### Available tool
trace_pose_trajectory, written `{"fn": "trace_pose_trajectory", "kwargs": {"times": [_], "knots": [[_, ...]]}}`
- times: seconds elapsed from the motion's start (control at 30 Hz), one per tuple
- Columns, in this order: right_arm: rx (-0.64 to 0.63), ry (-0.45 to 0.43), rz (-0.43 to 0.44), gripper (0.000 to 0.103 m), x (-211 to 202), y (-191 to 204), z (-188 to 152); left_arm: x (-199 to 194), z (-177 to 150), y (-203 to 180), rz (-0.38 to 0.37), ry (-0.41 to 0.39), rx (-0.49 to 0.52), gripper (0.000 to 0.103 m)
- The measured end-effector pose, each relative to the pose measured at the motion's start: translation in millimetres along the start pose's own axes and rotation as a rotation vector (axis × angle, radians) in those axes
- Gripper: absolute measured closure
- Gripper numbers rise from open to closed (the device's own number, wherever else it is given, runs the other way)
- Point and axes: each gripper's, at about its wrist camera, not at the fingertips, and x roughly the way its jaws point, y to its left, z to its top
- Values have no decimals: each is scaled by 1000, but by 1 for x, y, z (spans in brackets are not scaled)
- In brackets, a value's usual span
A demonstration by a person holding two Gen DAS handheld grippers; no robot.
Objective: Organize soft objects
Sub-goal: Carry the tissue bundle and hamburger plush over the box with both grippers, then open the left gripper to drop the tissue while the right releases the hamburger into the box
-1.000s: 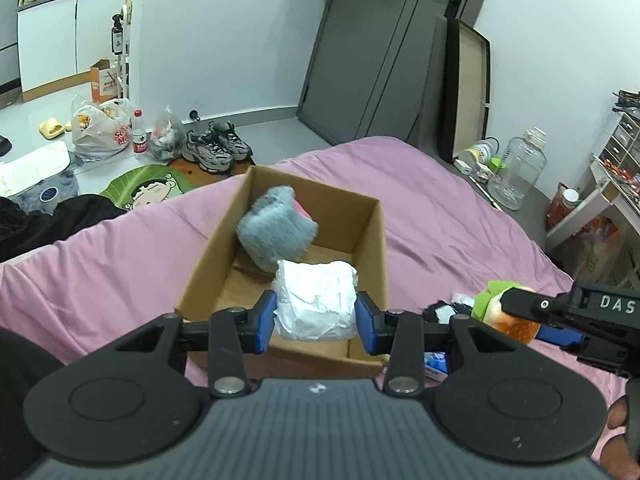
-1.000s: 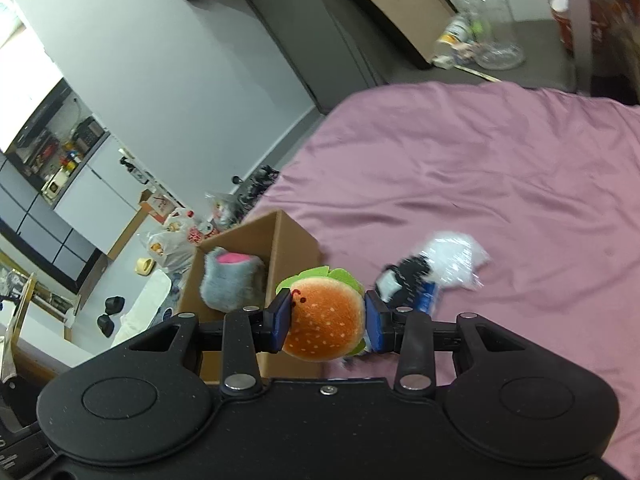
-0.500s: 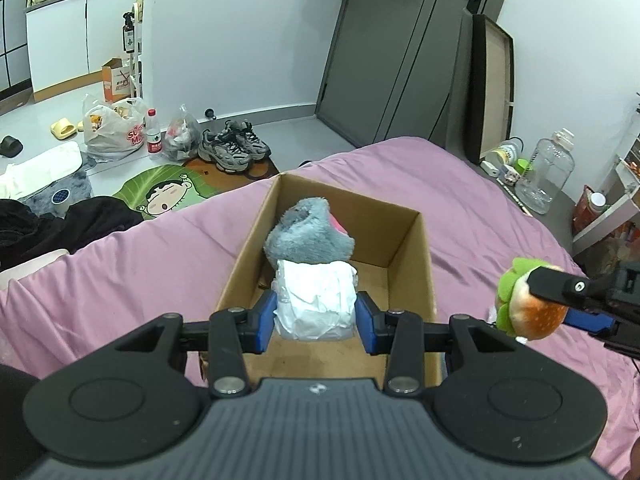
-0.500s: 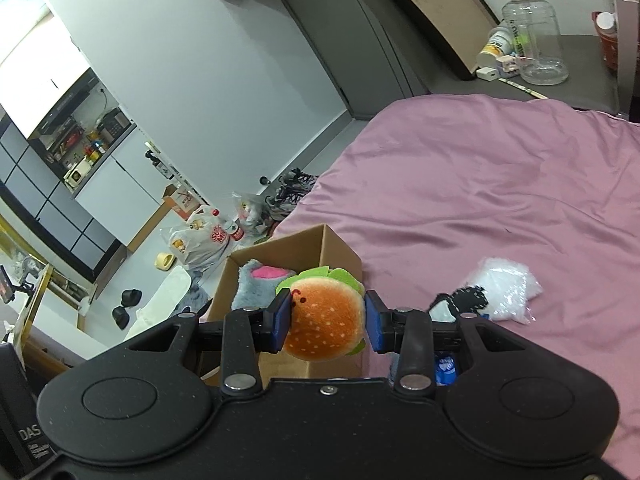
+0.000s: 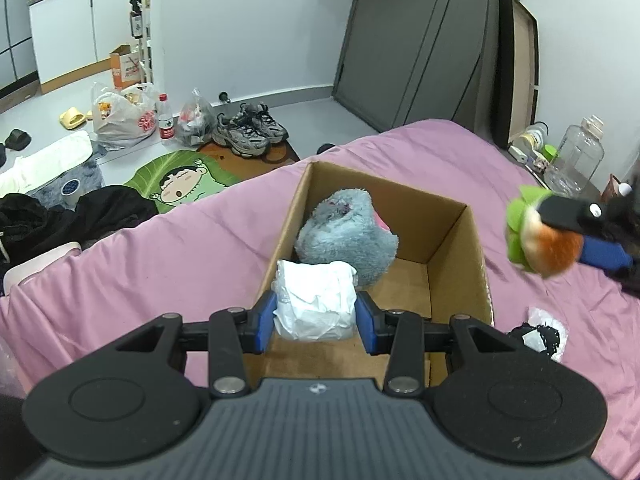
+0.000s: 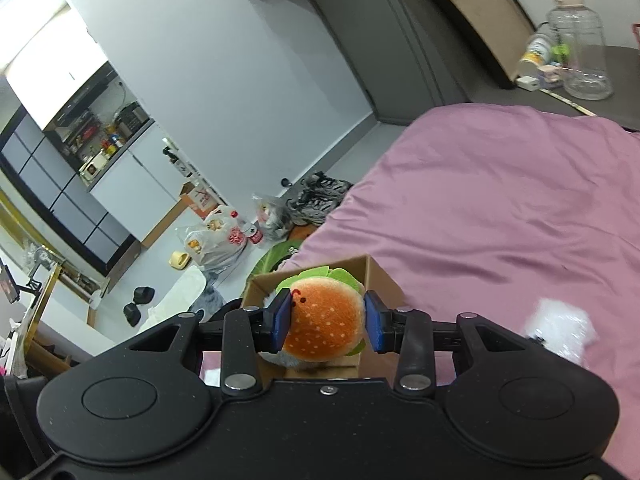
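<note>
One box (image 5: 460,236) on bed (image 5: 180,248); one grey plush (image 5: 344,236) inside. Left gripper (image 5: 316,316) pinches one white bundle (image 5: 316,304) over box. Right gripper (image 6: 326,322) pinches one burger plush (image 6: 326,322).

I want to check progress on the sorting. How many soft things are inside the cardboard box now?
1: the grey plush lies inside the cardboard box, at its far end. More may be hidden behind the left gripper.

Walls: you face pale grey-white walls (image 5: 248,28) | door: dark grey door (image 5: 416,40) leaning | floor: light floor (image 5: 48,136) with sneakers (image 5: 250,132) and green cartoon mat (image 5: 180,186) | furniture: pink-sheeted bed (image 5: 180,252), white cabinets (image 5: 64,36) | light: bright at upper left.
</note>
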Motion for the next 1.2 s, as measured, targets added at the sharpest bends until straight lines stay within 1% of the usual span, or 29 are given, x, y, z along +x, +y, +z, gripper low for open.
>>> {"fn": "trace_pose_trajectory", "kwargs": {"times": [0.1, 0.23, 0.33, 0.4, 0.47, 0.57, 0.6, 0.67, 0.73, 0.8, 0.93, 1.03, 1.1, 1.17, 1.2], "knots": [[-4, 10, 3, 65, 14, 3, 3, 6, 3, 2, -16, 19, 3, 61], [-14, 29, 3, 65, 32, 8, 4, 11, 4, 0, -18, 46, 5, 60], [-24, 42, -5, 65, 43, 12, 5, 13, 3, -3, -15, 68, 14, 56], [-26, 45, -11, 65, 48, 14, 6, 13, 3, -6, -16, 76, 33, 50], [-29, 43, -21, 65, 52, 15, 7, 13, 3, -9, -17, 95, 61, 47], [-58, 32, -14, 62, 55, 20, 5, 10, 5, -7, -24, 96, 49, 47], [-61, 34, -16, 59, 55, 21, 3, 8, 5, -5, -30, 93, 43, 46], [-75, 45, -30, 58, 56, 22, 1, 6, 6, -5, -35, 91, 43, 46], [-91, 55, -47, 54, 55, 25, -2, 5, 6, -5, -36, 94, 43, 45], [-96, 51, -47, 53, 49, 28, -4, 3, 7, -5, -36, 100, 32, 44], [-98, 38, -57, 42, 33, 31, -5, -3, 5, -6, -33, 100, 23, 41], [-95, 45, -74, 40, 19, 29, -8, -11, 5, -6, -21, 82, 24, 38], [-97, 52, -89, 39, 10, 28, -9, -16, 6, -6, -3, 72, 23, 34], [-95, 60, -106, 36, 1, 26, -10, -20, 7, -7, 7, 66, 22, 32], [-91, 62, -112, 33, -5, 25, -10, -22, 7, -7, 9, 63, 21, 31]]}}
